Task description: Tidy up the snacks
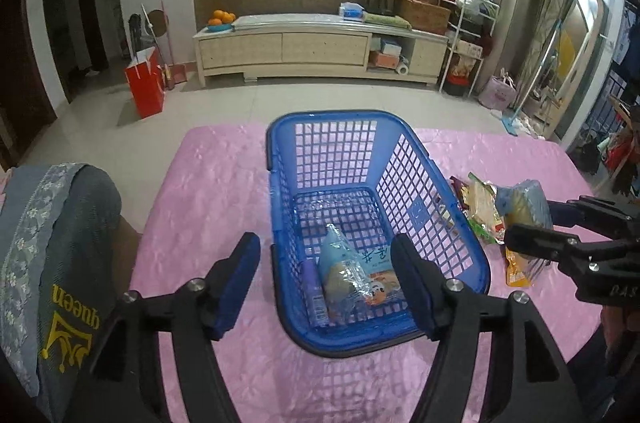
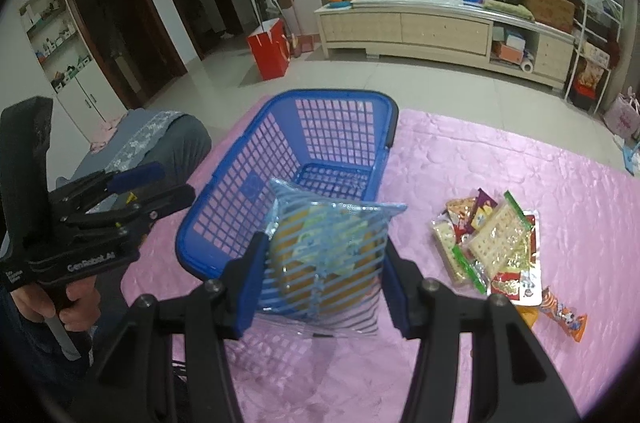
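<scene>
A blue plastic basket [image 1: 432,183] stands on the pink tablecloth [image 1: 208,191], with a few snack packets [image 1: 348,271] on its floor. My left gripper [image 1: 326,277] is open and empty, its fingers straddling the basket's near left wall. My right gripper [image 2: 324,263] is shut on a blue-striped snack bag [image 2: 328,247], held above the cloth just right of the basket [image 2: 280,139]. That bag also shows in the left wrist view [image 1: 524,203]. A pile of snack packets [image 2: 492,247] lies on the cloth to the right.
A grey chair back with a lace cover [image 1: 48,255] stands at the table's left edge. An orange packet [image 2: 564,315] lies near the pile. Beyond the table are a tiled floor, a red bag [image 1: 146,87] and a long TV cabinet [image 1: 320,47].
</scene>
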Available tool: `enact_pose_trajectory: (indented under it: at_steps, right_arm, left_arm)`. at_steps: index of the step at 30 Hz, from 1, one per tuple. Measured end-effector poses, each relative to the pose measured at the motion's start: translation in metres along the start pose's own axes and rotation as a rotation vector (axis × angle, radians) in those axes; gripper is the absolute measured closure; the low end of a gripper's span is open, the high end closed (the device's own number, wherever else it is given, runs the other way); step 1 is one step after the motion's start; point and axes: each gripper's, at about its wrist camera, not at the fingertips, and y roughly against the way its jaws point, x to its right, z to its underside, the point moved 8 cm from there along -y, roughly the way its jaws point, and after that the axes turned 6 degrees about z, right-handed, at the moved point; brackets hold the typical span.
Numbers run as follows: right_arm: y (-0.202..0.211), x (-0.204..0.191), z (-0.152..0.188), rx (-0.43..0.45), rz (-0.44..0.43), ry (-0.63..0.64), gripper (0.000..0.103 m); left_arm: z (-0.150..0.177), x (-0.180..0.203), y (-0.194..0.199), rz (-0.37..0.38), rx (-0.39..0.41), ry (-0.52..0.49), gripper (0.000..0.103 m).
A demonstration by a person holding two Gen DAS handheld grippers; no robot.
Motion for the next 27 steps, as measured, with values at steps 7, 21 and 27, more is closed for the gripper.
enact_pose_trajectory:
  at_steps: [7, 21, 27]
  right_arm:
    - [-0.012, -0.02, -0.008, -0.016, -0.01, 0.075, 0.045]
    - [-0.054, -0.033, 0.003, -0.097, 0.028, 0.139, 0.045]
    - [-0.066, -0.03, 0.008, -0.117, 0.047, 0.151, 0.042]
  left_arm:
    - [0.006, -0.018, 0.012, -0.033, 0.007, 0.024, 0.033]
    - [0.024, -0.035, -0.002, -0.063, -0.038, 0.053, 0.033]
    - [0.027, -0.035, -0.001, -0.06, -0.037, 0.076, 0.033]
